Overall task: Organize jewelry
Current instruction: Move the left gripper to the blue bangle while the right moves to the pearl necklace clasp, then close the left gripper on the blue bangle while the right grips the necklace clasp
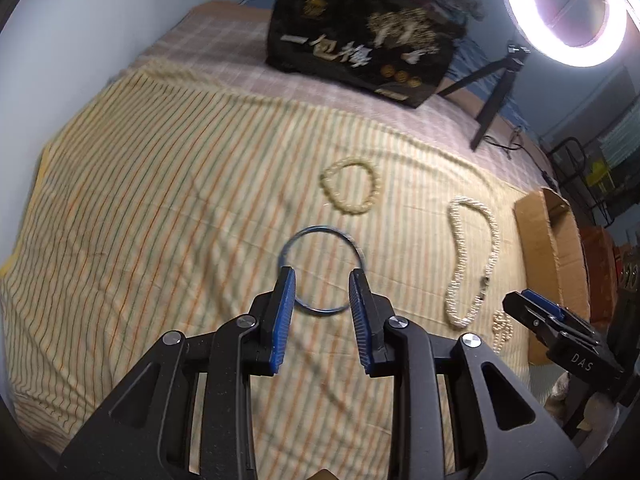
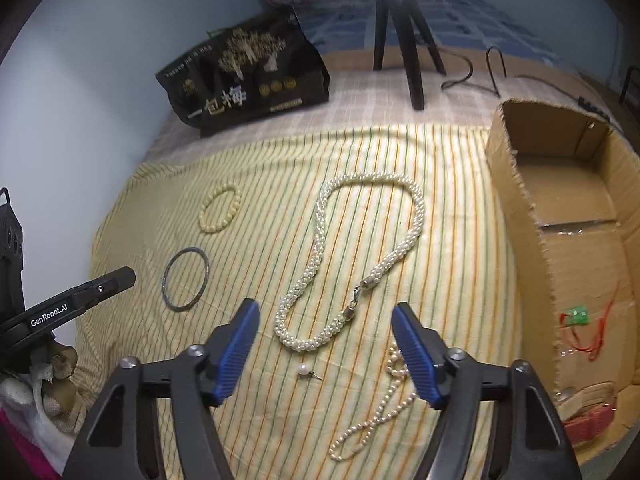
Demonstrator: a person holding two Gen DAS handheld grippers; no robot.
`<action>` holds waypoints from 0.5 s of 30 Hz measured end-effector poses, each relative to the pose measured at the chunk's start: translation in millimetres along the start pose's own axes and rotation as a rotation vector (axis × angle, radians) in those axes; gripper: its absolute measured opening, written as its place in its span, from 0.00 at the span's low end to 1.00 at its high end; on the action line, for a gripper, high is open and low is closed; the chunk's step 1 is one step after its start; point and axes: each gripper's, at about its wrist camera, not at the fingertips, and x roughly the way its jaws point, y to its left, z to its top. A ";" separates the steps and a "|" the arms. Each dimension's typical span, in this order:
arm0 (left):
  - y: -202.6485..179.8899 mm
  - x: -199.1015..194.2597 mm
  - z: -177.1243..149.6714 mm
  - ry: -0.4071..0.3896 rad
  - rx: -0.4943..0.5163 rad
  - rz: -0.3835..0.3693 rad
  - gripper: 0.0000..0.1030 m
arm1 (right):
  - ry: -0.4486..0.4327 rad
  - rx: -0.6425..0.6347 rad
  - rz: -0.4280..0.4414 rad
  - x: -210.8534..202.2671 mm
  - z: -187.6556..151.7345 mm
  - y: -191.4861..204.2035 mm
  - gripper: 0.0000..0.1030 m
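Note:
A thin dark metal bangle lies flat on the striped cloth; it also shows in the right wrist view. My left gripper is open, its blue pads either side of the bangle's near half, apart from it. A cream bead bracelet lies beyond it. A thick white pearl necklace lies ahead of my open, empty right gripper. A thin pearl strand and a single pearl stud lie under the right gripper.
An open cardboard box stands at the right, holding a red item and scraps. A black printed bag and a tripod stand at the back. A lit ring light hangs at upper right.

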 end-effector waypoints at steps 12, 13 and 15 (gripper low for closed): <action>19.8 34.3 6.2 0.075 -0.085 0.000 0.26 | 0.055 0.102 0.045 24.7 7.8 -13.3 0.36; 20.0 36.5 6.2 0.078 -0.085 0.002 0.26 | 0.058 0.103 0.042 25.9 8.3 -13.4 0.35; 19.4 40.3 6.5 0.084 -0.085 0.006 0.26 | 0.061 0.106 0.028 27.3 7.8 -14.1 0.35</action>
